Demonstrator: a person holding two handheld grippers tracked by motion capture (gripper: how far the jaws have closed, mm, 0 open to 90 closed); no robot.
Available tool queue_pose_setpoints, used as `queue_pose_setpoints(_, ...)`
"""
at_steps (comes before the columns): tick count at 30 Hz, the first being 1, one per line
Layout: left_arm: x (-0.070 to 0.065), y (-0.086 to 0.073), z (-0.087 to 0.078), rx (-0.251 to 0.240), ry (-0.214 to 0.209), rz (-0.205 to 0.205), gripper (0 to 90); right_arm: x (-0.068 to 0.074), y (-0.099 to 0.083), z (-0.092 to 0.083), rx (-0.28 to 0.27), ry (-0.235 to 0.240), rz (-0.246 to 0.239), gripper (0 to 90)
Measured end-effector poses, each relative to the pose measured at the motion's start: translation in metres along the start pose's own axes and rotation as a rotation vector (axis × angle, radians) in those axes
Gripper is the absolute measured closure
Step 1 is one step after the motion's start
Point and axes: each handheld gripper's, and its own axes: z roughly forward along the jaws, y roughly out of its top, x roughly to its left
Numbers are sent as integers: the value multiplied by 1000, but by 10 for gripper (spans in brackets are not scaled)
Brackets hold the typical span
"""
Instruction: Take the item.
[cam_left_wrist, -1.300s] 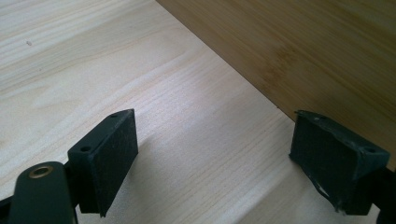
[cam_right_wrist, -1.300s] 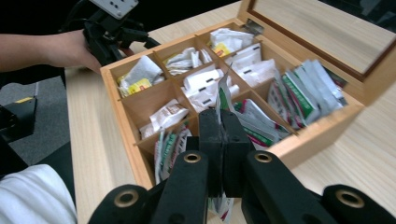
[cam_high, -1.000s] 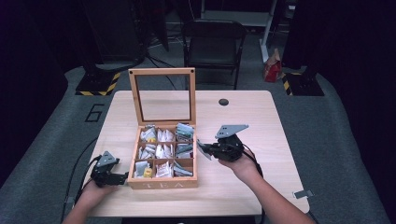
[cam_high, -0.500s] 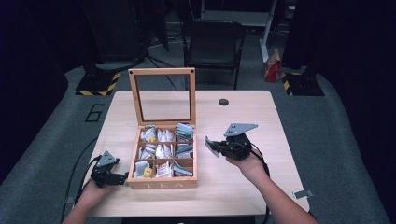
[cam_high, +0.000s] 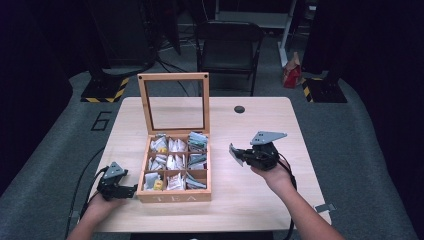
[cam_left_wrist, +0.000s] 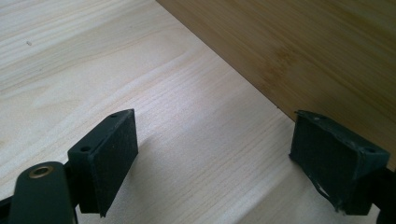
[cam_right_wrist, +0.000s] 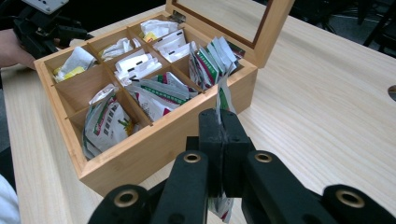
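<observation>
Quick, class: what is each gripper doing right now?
Left gripper: open, holding nothing, beside the tea box.
Right gripper: shut on a tea packet.

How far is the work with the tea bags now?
Done: the tea box stands open, and one tea bag is out of it. In hand: the right gripper is shut on that bag, beside the box above the table. The left gripper rests open at the box's other side. Left: putting the bag down; many bags remain inside.

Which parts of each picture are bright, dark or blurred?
High view: table brightly lit, surroundings nearly black, tea box contents soft. Left gripper view: sheen on the wood between the open left gripper pads, box wall sharp. Right gripper view: right gripper, shut on a tea bag packet, looms large and slightly blurred.
</observation>
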Motion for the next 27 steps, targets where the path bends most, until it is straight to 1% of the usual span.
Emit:
queue_pose_setpoints(6, 0, 0, 0, 0, 0, 0, 145, -4, -2, -5, -7, -16, 8, 896)
queue_pose_setpoints(10, 0, 0, 0, 0, 0, 0, 145, -5, -4, -6, -8, -24, 3, 896)
queue_pose_setpoints(13, 0, 0, 0, 0, 0, 1, 145, -7, -7, -6, -3, -25, 2, 895)
queue_pose_setpoints(14, 0, 0, 0, 0, 0, 0, 145, -8, -9, -6, -5, -34, 10, 895)
queue_pose_setpoints(16, 0, 0, 0, 0, 0, 0, 145, -9, -11, -6, -5, -35, 12, 895)
queue_pose_setpoints(20, 0, 0, 0, 0, 0, 0, 145, -10, -15, -6, 4, -45, 5, 895)
queue_pose_setpoints(27, 0, 0, 0, 0, -1, 0, 145, -12, -23, -4, 9, -53, 9, 895)
